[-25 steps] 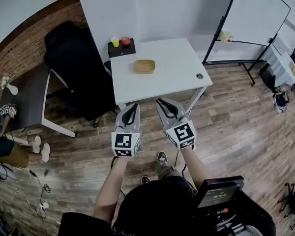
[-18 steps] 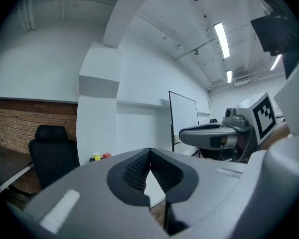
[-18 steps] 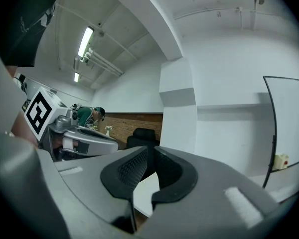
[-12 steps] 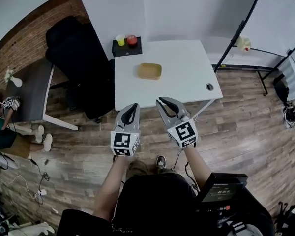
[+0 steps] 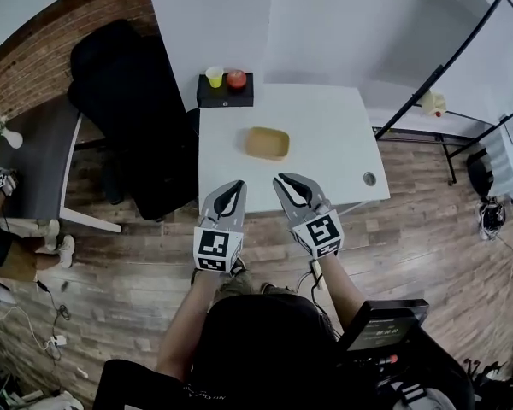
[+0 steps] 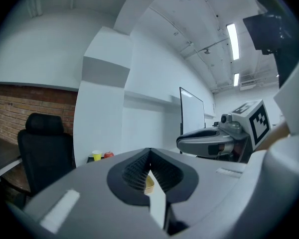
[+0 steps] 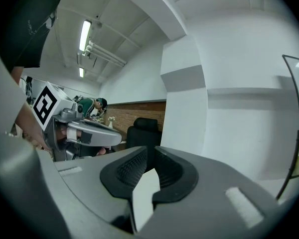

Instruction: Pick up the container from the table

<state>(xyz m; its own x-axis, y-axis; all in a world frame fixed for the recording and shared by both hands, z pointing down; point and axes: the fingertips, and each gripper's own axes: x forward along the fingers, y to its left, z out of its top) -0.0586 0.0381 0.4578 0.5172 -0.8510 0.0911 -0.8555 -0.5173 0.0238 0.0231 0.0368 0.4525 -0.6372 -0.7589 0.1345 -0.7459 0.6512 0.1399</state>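
Fingers empty, short of the container (image 5: 267, 143).
On left gripper (image 5: 236, 184), pressed together; on right gripper (image 5: 282, 178), opening, narrow gap, nothing between. In head view, whole tan container mid-worktop (image 5: 325, 135), ahead of both, untouched. In left gripper view, only a sliver of container (image 6: 148, 185) past the fingers; in right gripper view, not made out.

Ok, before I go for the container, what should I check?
1. Container lying clear on the table: ok.
2. Left gripper open: not ok, shut, empty.
3. Right gripper open: not ok yet, jaws opening, narrow gap, nothing between.
4. Grippers at container: not ok, both at the table's near edge, short of it.
5. Yellow cup and black tray out of the way: ok.
6. Container empty: cannot tell.
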